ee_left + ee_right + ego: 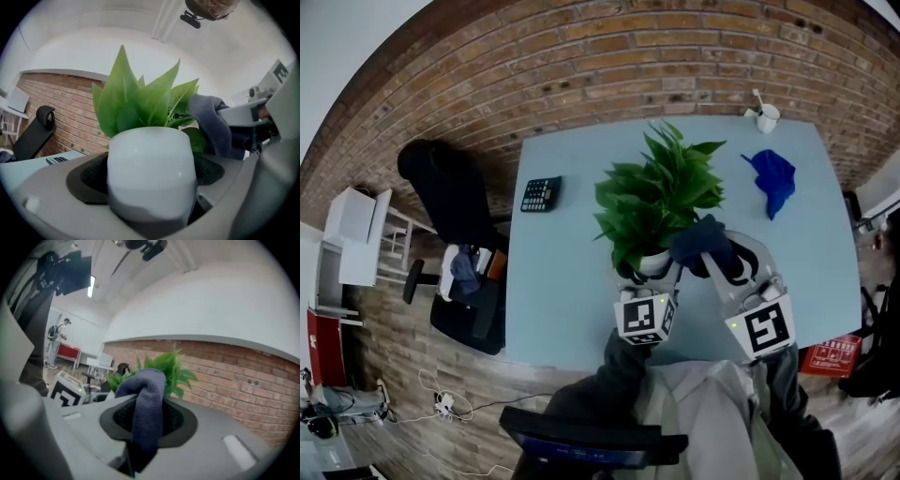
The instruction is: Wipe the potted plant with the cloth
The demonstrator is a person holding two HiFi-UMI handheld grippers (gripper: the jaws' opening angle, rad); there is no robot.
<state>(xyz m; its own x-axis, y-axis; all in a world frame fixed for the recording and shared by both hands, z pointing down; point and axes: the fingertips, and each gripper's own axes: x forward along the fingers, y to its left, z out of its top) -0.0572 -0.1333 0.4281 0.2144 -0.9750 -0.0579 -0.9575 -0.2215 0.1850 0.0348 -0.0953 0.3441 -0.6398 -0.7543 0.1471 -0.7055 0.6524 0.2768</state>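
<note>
A leafy green potted plant (658,192) in a white pot (652,262) stands near the front of the light blue table (562,281). My left gripper (649,279) is shut on the white pot (150,173), which fills the gap between its jaws. My right gripper (717,258) is shut on a dark blue cloth (701,239), held against the plant's lower right leaves. In the right gripper view the cloth (147,413) hangs folded between the jaws, with the leaves (164,364) just behind it. In the left gripper view the same cloth (213,124) shows to the right of the leaves.
A second, bright blue cloth (773,178) lies at the table's far right, with a white cup (766,116) beyond it. A calculator (541,194) lies at the far left. A black office chair (455,202) stands left of the table, and a brick wall (581,56) runs behind.
</note>
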